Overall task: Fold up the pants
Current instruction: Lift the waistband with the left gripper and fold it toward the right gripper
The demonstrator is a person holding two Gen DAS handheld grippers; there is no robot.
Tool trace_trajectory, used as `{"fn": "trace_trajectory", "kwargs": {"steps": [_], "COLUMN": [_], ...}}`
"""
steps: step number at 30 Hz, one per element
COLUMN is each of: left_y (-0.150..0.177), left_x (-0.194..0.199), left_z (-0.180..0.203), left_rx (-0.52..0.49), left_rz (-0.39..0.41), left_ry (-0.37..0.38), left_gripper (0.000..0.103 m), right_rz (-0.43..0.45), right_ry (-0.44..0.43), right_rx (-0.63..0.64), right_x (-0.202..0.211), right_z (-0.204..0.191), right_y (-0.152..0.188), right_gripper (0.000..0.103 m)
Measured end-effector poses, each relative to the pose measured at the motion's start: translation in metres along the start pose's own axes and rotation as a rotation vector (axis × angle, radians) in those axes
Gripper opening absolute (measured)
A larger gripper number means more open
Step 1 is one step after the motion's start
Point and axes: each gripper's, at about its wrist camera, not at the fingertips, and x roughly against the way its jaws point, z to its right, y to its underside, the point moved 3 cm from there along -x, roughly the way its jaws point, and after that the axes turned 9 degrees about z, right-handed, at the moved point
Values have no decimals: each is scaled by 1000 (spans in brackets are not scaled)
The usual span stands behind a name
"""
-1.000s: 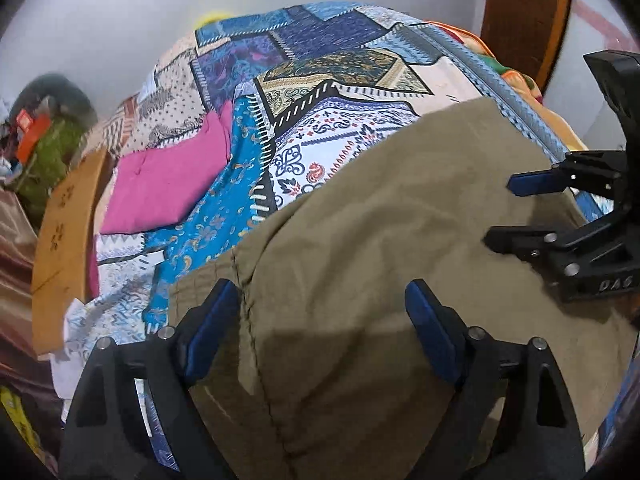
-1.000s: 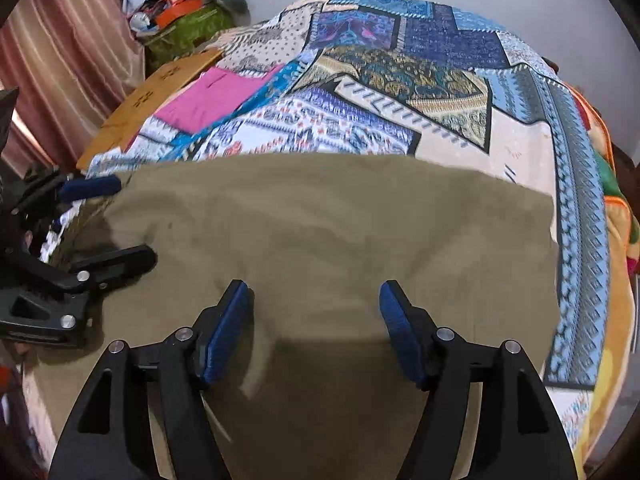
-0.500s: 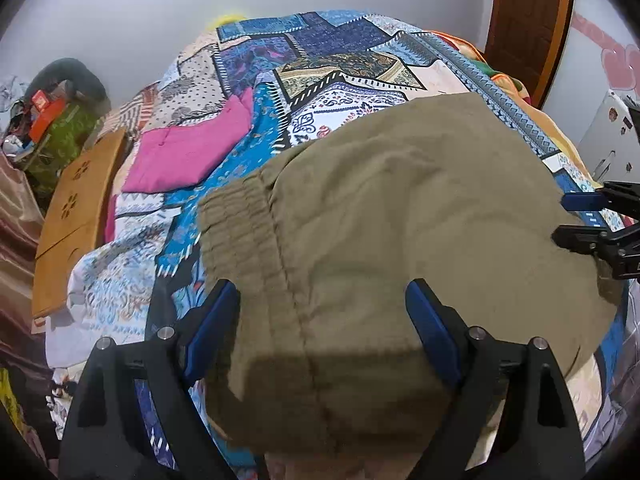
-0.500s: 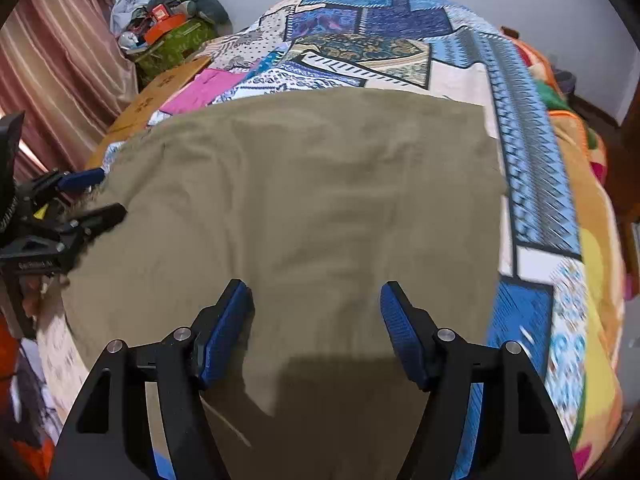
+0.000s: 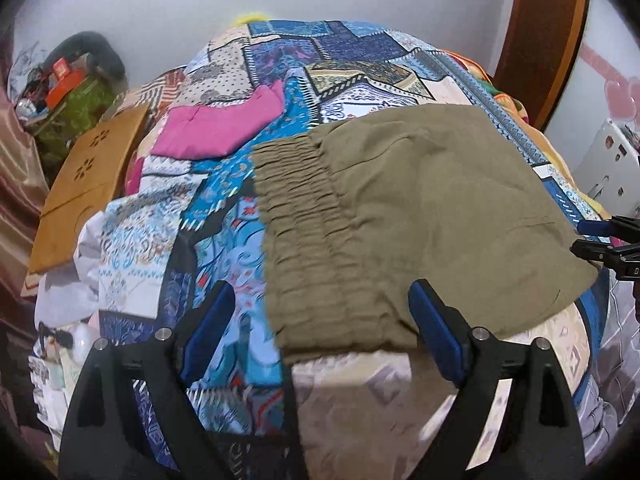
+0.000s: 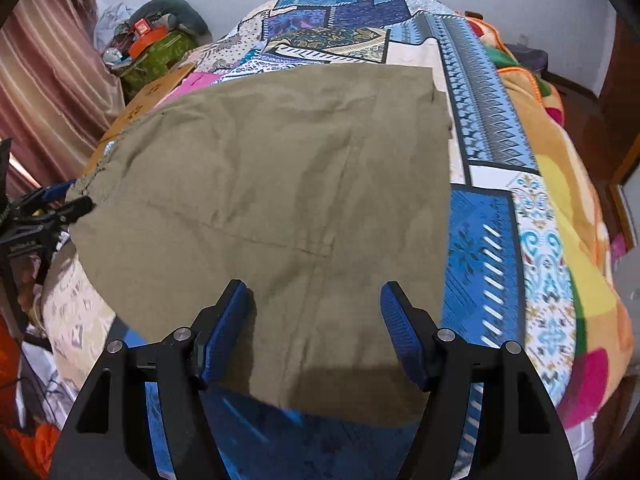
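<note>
Pants: the olive-green cotton pants (image 5: 420,216) lie folded flat on the bed, filling the centre and right of your left wrist view; their gathered elastic waistband (image 5: 300,216) runs down the middle of that frame, and the near edge reaches the front edge of the bed.
Pants, other view: from your right wrist camera the same olive cloth (image 6: 280,200) covers the centre and left of the frame, its near edge lying between the two blue pads.
Left gripper: your left gripper (image 5: 320,332) stands wide apart and grips nothing; its right pad (image 5: 434,334) sits at the near corner of the pants, the left pad over the bedcover.
Right gripper: your right gripper (image 6: 316,332) is also spread wide, with nothing held, above the near edge of the pants.
Bedcover: the blue patchwork-print bedcover (image 5: 224,248) shows to the left of the waistband, and at the right of the right wrist frame (image 6: 480,240).
Pink cloth: a folded magenta garment (image 5: 216,124) lies on the bedcover in the upper left, apart from the pants.
Board: a tan wooden board with cut-out flower shapes (image 5: 88,176) sits at the left edge.
</note>
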Motion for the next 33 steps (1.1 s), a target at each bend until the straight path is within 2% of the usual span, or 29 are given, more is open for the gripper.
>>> {"fn": "trace_trajectory", "kwargs": {"steps": [3, 8, 13, 17, 22, 25, 27, 30, 33], "left_y": [6, 6, 4, 10, 23, 28, 28, 24, 17], "left_x": [11, 26, 36, 33, 21, 12, 9, 5, -4], "left_z": [-9, -28, -46, -36, -9, -1, 3, 4, 4], "left_rx": [9, 54, 258, 344, 359, 373, 370, 408, 445], "left_rz": [3, 9, -3, -33, -97, -124, -120, -114, -124], "left_ry": [-10, -75, 44, 149, 239, 252, 249, 288, 327], "left_gripper": [91, 91, 91, 91, 91, 91, 91, 92, 97], "right_rz": [2, 50, 124, 172, 166, 124, 105, 121, 125], "right_ry": [26, 25, -20, -74, -112, -116, -106, -109, -119], "right_rx": [22, 56, 82, 110, 145, 150, 158, 169, 175], "right_x": [6, 13, 13, 6, -20, -38, -47, -45, -42], "right_z": [-1, -13, -39, -69, -100, -107, -108, -108, -106], "right_y": [-1, -13, -36, -53, -56, -50, -44, -37, -33], "right_gripper": [65, 65, 65, 65, 65, 65, 65, 65, 65]}}
